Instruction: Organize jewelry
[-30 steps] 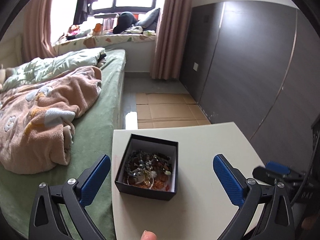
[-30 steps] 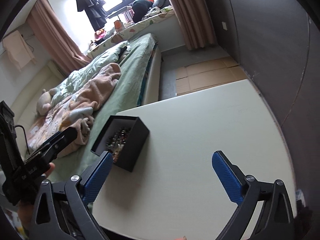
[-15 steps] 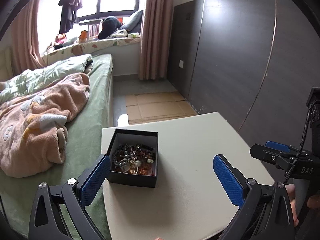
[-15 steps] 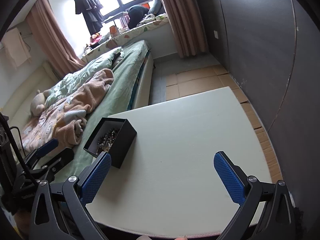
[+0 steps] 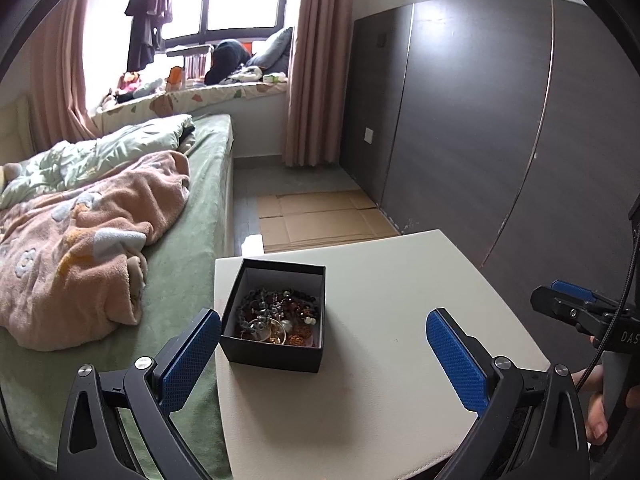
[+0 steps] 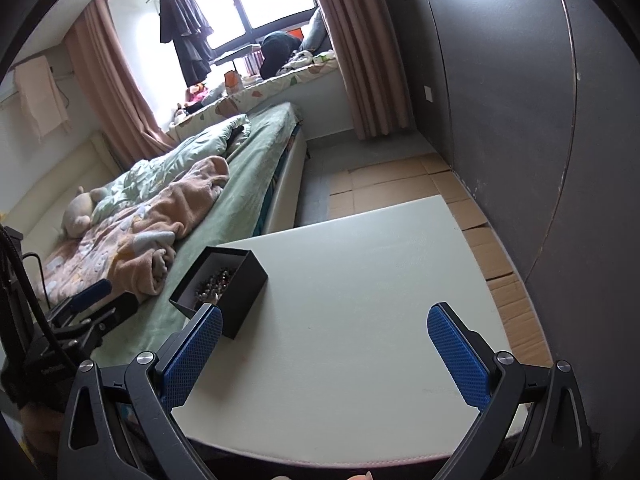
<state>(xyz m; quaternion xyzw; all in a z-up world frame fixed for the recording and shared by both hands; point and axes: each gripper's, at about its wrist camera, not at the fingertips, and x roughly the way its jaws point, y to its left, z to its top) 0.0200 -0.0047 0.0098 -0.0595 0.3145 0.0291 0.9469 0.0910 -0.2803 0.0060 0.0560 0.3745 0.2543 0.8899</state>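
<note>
A small black open box [image 5: 276, 344] stands on the left part of a white table [image 5: 380, 360]. It holds a tangle of jewelry [image 5: 276, 320]: beaded strands, a metal ring, orange pieces. My left gripper [image 5: 324, 356] is open and empty, held above the table's near side, the box just inside its left finger. My right gripper [image 6: 324, 356] is open and empty over the table's near edge; the box [image 6: 236, 296] lies ahead to its left. The right gripper shows at the right edge of the left wrist view [image 5: 576, 312], the left gripper at the left of the right wrist view [image 6: 92, 308].
A bed [image 5: 188, 264] with a green sheet and a pink blanket [image 5: 80, 248] lies against the table's left side. A dark panelled wall [image 5: 500, 140] runs along the right. Flattened cardboard [image 5: 320, 220] covers the floor beyond the table.
Both grippers have drawn back and risen from the table, so the box looks smaller and farther. The right gripper has come into the left wrist view. Both stay open.
</note>
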